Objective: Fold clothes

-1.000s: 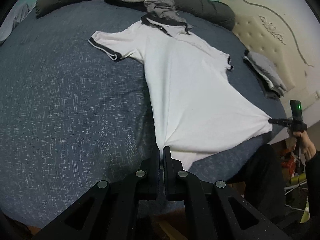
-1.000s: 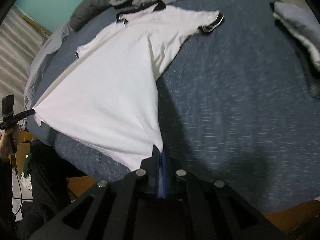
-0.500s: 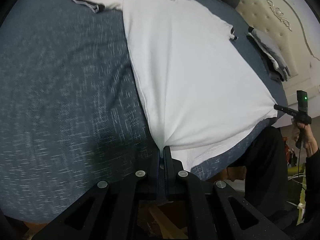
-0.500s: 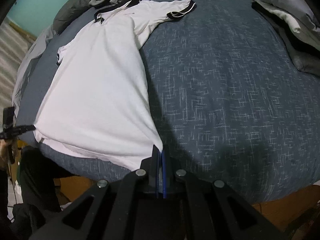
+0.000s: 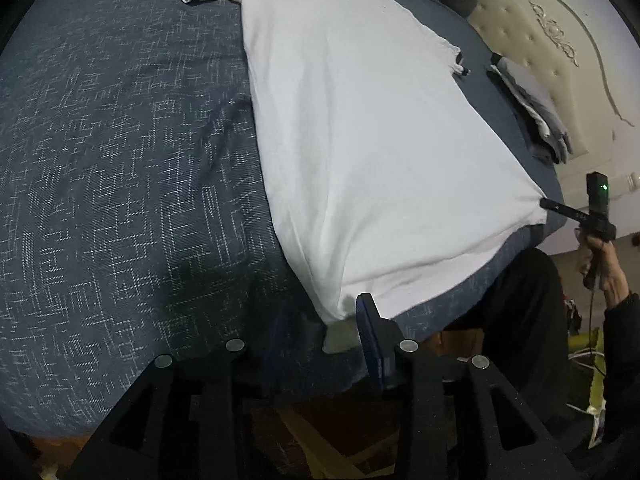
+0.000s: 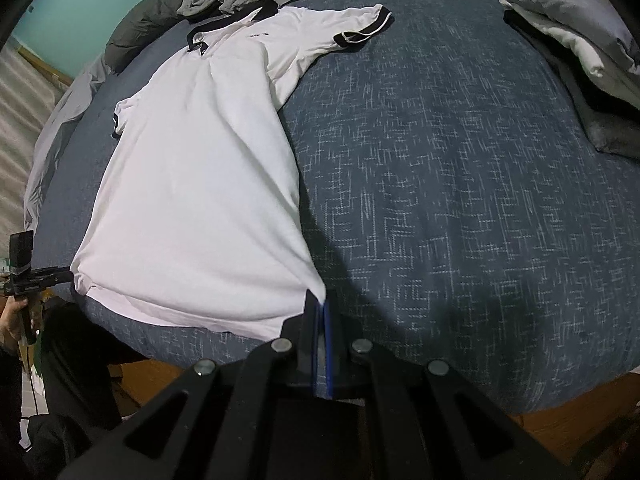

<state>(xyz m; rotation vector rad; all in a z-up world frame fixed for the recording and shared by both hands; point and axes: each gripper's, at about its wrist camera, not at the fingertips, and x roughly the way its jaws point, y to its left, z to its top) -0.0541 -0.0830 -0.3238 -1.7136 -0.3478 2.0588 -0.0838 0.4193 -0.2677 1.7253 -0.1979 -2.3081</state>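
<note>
Where white polo shirt (image 6: 200,184) lies: blue patterned bedspread (image 6: 460,200), teal wall (image 6: 92,4).

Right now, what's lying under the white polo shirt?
The white polo shirt lies spread flat on the dark blue patterned bedspread, its hem at the bed's edge. Anything beneath the fabric's middle is covered.

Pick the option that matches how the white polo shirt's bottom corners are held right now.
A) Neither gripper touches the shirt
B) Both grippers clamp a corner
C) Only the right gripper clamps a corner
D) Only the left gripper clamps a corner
C: the right gripper is shut on the white polo shirt hem corner, while the left gripper has just been opening, its corner lying loose between the jaws.
</note>
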